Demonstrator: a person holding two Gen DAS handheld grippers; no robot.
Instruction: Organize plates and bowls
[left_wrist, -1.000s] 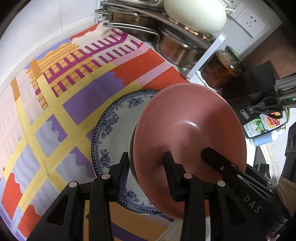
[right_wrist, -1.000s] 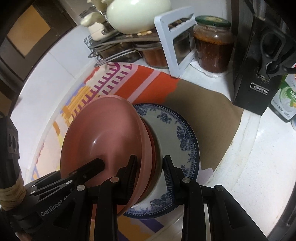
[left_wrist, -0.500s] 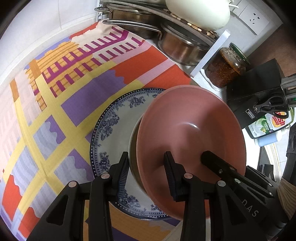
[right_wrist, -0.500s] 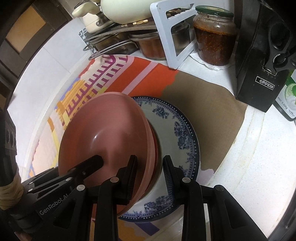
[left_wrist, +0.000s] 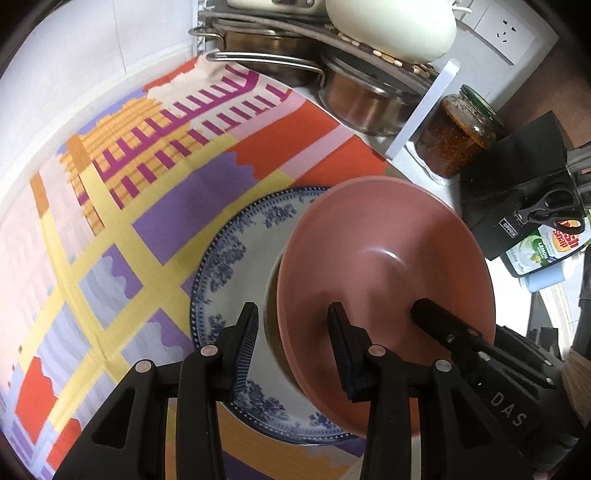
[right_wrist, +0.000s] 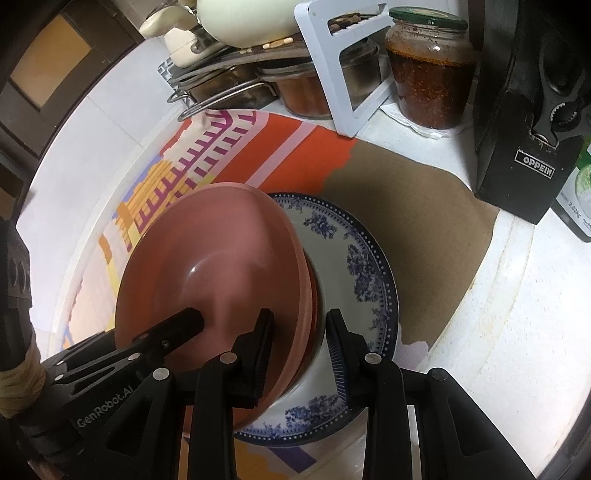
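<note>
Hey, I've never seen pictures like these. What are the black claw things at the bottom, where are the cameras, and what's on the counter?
Those are two hand-held grippers, each with a fisheye camera looking along its fingers. One picture is from the left gripper, the other from the right gripper. On a colourful cloth lies a blue-and-white plate carrying a pink bowl atop other bowls. Both grippers straddle the pink bowl's rim; whether they squeeze it is unclear. A jar stands behind.

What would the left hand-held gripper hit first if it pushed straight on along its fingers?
Most likely the pink bowl's rim, which already sits between the fingers of the left hand-held gripper. Just beyond it lies the blue-patterned plate under the stack. Depth is hard to judge here.
</note>
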